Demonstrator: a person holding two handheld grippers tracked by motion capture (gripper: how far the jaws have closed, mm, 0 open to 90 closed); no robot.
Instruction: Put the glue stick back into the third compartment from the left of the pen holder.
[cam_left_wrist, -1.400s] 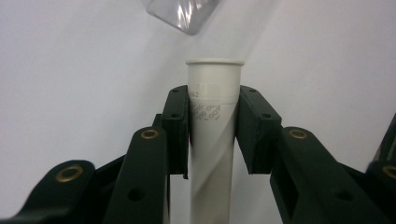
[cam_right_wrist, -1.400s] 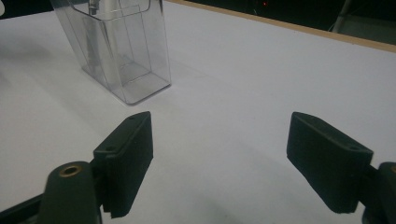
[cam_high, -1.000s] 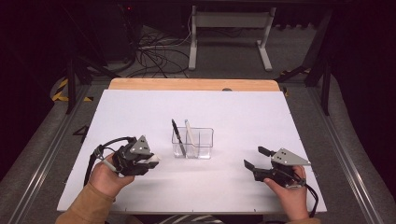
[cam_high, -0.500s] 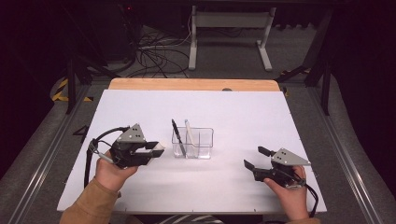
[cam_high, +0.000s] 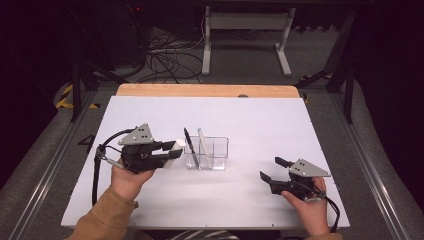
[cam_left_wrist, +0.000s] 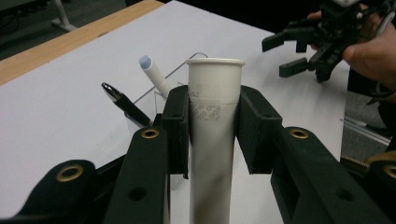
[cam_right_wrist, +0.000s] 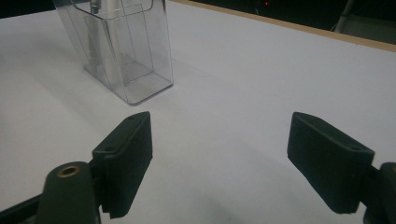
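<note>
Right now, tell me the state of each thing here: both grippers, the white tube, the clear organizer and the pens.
left gripper: shut on the white tube, lifted beside the organizer
white tube: held off the table
right gripper: open, holding nothing
clear organizer: upright on the table
black pen: leaning in the organizer
white pen: leaning in the organizer

Left gripper (cam_high: 172, 151) with white tube (cam_left_wrist: 212, 121) lifted, moved toward clear holder (cam_high: 212, 155); now just beside it.
</note>
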